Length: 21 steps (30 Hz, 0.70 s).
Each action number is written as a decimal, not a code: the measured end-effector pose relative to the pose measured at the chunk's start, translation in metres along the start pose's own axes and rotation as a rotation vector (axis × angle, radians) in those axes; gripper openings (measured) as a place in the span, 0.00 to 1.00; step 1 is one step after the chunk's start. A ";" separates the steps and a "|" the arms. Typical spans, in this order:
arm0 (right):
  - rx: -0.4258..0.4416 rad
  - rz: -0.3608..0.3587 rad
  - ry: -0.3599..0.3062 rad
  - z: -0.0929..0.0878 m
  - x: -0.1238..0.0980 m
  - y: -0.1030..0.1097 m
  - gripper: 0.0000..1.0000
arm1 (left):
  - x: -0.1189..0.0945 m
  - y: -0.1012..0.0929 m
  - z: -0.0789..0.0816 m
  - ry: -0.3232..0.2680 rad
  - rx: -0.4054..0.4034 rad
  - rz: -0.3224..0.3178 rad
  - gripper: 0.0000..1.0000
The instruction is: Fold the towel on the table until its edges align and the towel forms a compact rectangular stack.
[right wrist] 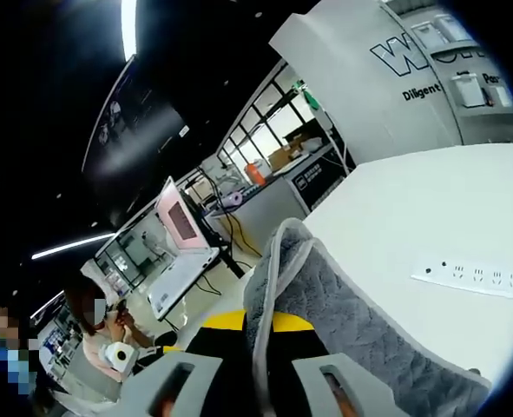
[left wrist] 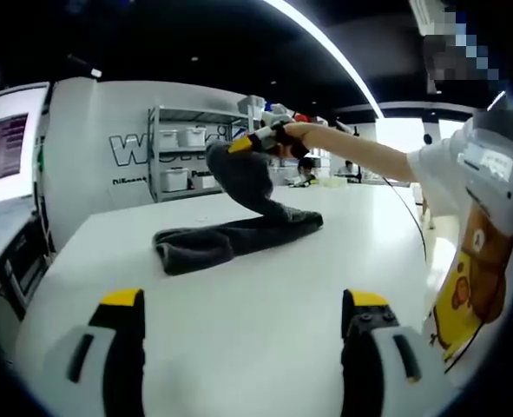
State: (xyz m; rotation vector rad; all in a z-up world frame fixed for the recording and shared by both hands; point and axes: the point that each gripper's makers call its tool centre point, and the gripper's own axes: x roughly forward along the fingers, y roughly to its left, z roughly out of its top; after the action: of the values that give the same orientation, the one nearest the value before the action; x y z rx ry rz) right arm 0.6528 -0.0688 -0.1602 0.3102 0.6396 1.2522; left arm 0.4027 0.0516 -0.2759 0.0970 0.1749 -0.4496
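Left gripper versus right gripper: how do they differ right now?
The left gripper is open and empty, jaws spread above the bare table; the right gripper is shut on the towel. The left sits low by the table, while the right is raised, lifting a towel corner. Both have yellow-tipped jaws.

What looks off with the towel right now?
The towel is bunched into a rumpled strip on the table, one end hoisted by the right gripper; no edges align. The left gripper is open, holding nothing.
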 end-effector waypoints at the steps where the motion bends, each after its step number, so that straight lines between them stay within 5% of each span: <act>1: -0.001 -0.007 0.004 -0.001 0.003 -0.001 0.07 | 0.000 0.000 0.000 -0.001 0.000 0.000 0.99; 15: -0.024 -0.004 0.051 -0.009 0.038 0.009 0.07 | -0.005 0.000 -0.005 -0.007 -0.012 -0.002 0.99; 21: -0.061 -0.065 0.106 -0.025 0.054 -0.001 0.07 | -0.008 -0.003 -0.006 -0.015 -0.017 -0.003 0.99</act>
State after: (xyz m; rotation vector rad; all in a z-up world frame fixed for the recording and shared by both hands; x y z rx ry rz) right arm 0.6477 -0.0213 -0.1948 0.1720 0.6951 1.2295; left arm 0.3935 0.0535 -0.2802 0.0768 0.1642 -0.4517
